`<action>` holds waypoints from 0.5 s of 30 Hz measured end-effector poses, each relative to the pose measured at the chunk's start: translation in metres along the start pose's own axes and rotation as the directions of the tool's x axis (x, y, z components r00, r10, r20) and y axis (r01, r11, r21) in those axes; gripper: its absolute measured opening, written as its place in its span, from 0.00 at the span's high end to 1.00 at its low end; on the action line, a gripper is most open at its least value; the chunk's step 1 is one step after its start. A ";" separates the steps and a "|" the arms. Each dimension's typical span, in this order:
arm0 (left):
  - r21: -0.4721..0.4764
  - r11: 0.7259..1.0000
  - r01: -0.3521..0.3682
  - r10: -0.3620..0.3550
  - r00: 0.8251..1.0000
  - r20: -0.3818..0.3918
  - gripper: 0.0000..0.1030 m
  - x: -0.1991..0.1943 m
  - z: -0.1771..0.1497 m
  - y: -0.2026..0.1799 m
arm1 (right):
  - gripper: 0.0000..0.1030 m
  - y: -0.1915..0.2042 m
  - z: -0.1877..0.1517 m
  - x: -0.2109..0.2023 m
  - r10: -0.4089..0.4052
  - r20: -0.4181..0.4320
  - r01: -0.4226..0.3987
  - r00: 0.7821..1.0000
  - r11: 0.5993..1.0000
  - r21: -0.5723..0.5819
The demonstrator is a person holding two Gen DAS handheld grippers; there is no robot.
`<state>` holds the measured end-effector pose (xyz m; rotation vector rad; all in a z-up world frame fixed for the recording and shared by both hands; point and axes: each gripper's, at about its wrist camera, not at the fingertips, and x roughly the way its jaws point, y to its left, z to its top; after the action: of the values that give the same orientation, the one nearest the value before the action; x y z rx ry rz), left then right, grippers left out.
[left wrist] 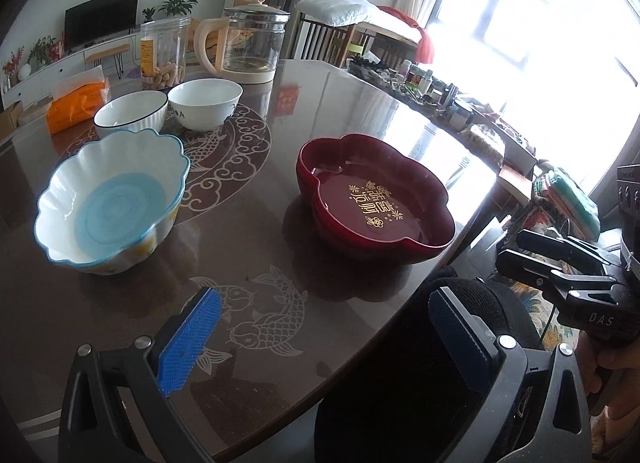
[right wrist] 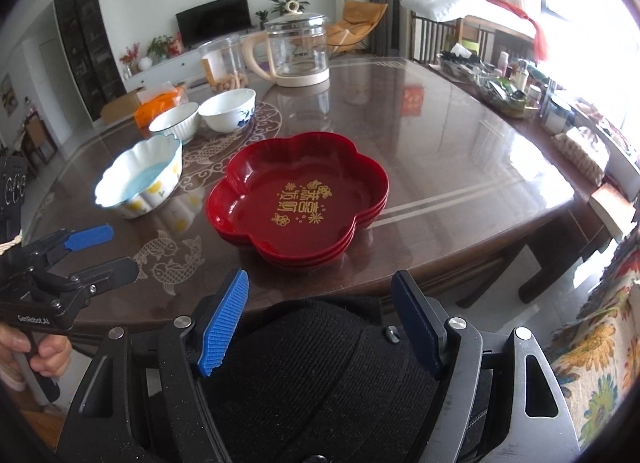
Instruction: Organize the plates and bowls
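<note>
Three stacked red plates [right wrist: 298, 199] are seen at centre frame, three bowls [right wrist: 140, 179] at left; the left gripper [left wrist: 320, 347] and right gripper [right wrist: 320, 327] are held spread, empty.

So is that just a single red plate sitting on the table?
No, the red plates are a stack: the right wrist view shows three flower-shaped rims layered one above another along the near edge.

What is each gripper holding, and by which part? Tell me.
Nothing is held. The left gripper and right gripper are both open and empty, short of the red plates and bowls.
</note>
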<state>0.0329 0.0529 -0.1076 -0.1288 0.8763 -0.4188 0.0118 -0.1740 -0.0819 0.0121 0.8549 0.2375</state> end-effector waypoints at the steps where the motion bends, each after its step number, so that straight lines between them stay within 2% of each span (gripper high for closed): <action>1: -0.011 1.000 0.007 -0.007 1.000 -0.007 0.00 0.001 0.002 0.002 | 0.25 0.000 0.000 0.002 0.006 -0.009 -0.006 1.000 1.000 0.004; 5: -0.058 0.998 0.033 -0.034 0.999 -0.022 0.00 0.000 0.004 0.008 | 0.25 0.005 -0.001 0.010 0.030 -0.049 -0.031 0.998 0.999 -0.022; 9: -0.046 0.999 0.015 -0.016 1.000 -0.012 0.00 -0.002 0.004 0.008 | 0.25 0.015 -0.004 0.017 0.034 -0.071 -0.038 0.997 0.997 -0.060; 15: -0.065 0.997 0.051 -0.053 0.998 -0.040 0.00 0.016 0.015 0.007 | 0.25 0.018 -0.002 0.034 0.041 -0.120 -0.047 0.992 0.998 -0.040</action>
<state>0.0558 0.0519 -0.1110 -0.2023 0.9296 -0.4439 0.0286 -0.1497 -0.1068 -0.0230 0.9691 0.3000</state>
